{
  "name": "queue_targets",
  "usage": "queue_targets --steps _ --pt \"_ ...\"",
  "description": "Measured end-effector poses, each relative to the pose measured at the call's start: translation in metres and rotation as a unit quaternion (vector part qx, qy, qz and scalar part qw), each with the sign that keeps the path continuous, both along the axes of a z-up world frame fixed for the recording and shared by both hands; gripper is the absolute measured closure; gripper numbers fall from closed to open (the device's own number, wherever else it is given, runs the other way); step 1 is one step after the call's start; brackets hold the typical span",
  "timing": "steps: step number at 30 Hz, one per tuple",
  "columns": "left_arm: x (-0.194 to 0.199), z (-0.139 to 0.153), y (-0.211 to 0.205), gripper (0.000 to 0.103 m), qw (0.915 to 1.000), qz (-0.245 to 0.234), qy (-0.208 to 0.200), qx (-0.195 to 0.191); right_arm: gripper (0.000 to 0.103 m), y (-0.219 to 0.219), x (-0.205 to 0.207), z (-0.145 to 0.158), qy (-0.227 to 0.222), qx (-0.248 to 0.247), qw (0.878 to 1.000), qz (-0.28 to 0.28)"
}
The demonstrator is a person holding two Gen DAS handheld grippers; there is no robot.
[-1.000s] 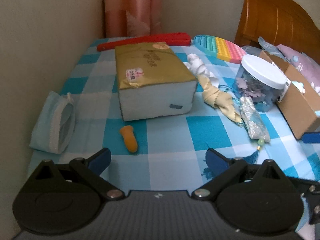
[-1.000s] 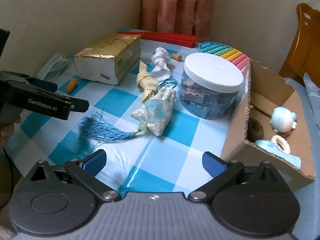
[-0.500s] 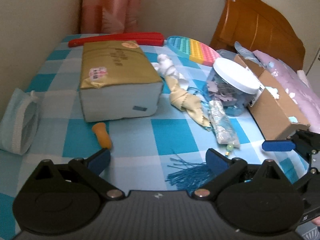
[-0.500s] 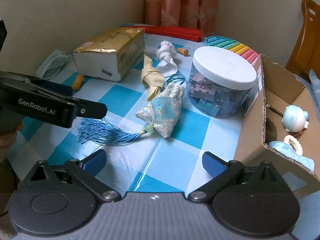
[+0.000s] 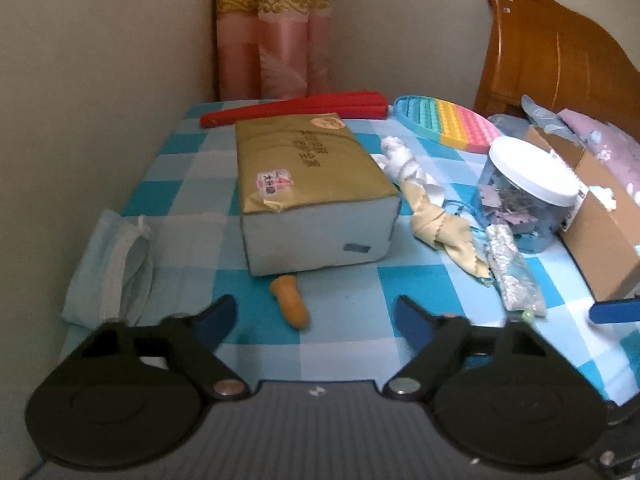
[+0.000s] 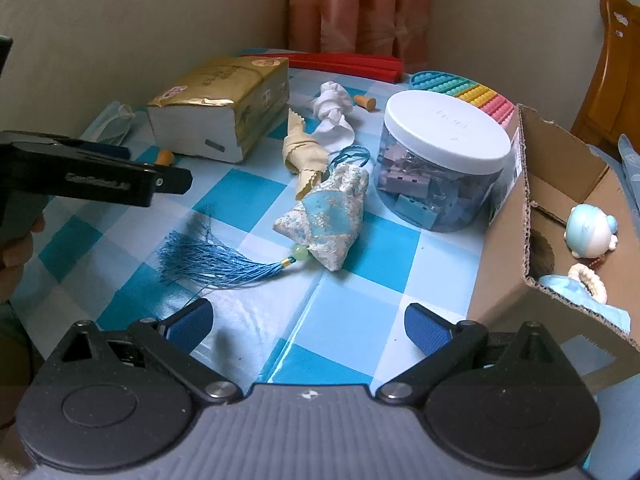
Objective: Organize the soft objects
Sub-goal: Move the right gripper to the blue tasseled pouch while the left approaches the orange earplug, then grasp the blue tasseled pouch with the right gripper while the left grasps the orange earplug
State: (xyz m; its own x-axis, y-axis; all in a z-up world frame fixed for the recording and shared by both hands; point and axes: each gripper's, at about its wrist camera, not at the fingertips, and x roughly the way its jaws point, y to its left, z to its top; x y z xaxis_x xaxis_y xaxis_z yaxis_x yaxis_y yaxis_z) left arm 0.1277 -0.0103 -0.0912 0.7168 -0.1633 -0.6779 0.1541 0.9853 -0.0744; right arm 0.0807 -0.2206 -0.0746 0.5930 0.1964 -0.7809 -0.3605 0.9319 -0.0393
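Observation:
My left gripper (image 5: 316, 316) is open and empty, low over the checked table, with an orange foam earplug (image 5: 290, 301) lying between its fingers. Behind the earplug is a gold tissue pack (image 5: 308, 188). A blue face mask (image 5: 110, 268) lies at the left. My right gripper (image 6: 308, 322) is open and empty, in front of a blue sachet (image 6: 326, 218) with a tassel (image 6: 218, 258). A yellow cloth (image 6: 304, 160) and a knotted white cloth (image 6: 334, 110) lie beyond it. A cardboard box (image 6: 508, 248) at the right holds soft toys.
A clear jar (image 6: 444, 164) with a white lid stands beside the box. A rainbow pop mat (image 5: 444, 122) and a red strip (image 5: 296, 108) lie at the back. A second earplug (image 6: 365, 102) lies near the white cloth. Walls close off the left and back.
My left gripper swung right, then back left and closer to the earplug. My right gripper moved forward toward the sachet.

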Motion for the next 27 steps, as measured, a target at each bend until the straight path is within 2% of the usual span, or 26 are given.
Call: queue_targets --steps 2,3,9,16,20,27 --pt "0.001 -0.002 -0.003 0.046 1.0 0.003 -0.003 0.008 0.0 0.0 0.0 0.0 0.0 0.001 1.0 0.0" --pt "0.002 -0.003 -0.005 0.047 0.9999 0.005 -0.002 0.013 0.0 -0.001 0.0 0.0 0.0 0.001 1.0 0.0" --pt "0.003 -0.008 -0.007 0.048 0.9995 0.029 0.0 0.01 0.0 -0.001 0.002 -0.002 0.004 0.004 1.0 0.001" --pt "0.0 -0.007 -0.006 0.048 0.9999 0.015 0.005 -0.002 0.0 0.002 0.004 -0.003 0.005 0.006 1.0 0.003" --pt "0.003 -0.004 0.001 0.062 0.9996 0.028 -0.002 -0.001 0.0 0.002 0.003 -0.003 0.005 0.005 1.0 0.004" --pt "0.004 -0.008 0.001 0.077 0.999 0.045 -0.002 0.004 0.0 0.001 0.006 0.001 -0.004 0.009 1.0 0.0"
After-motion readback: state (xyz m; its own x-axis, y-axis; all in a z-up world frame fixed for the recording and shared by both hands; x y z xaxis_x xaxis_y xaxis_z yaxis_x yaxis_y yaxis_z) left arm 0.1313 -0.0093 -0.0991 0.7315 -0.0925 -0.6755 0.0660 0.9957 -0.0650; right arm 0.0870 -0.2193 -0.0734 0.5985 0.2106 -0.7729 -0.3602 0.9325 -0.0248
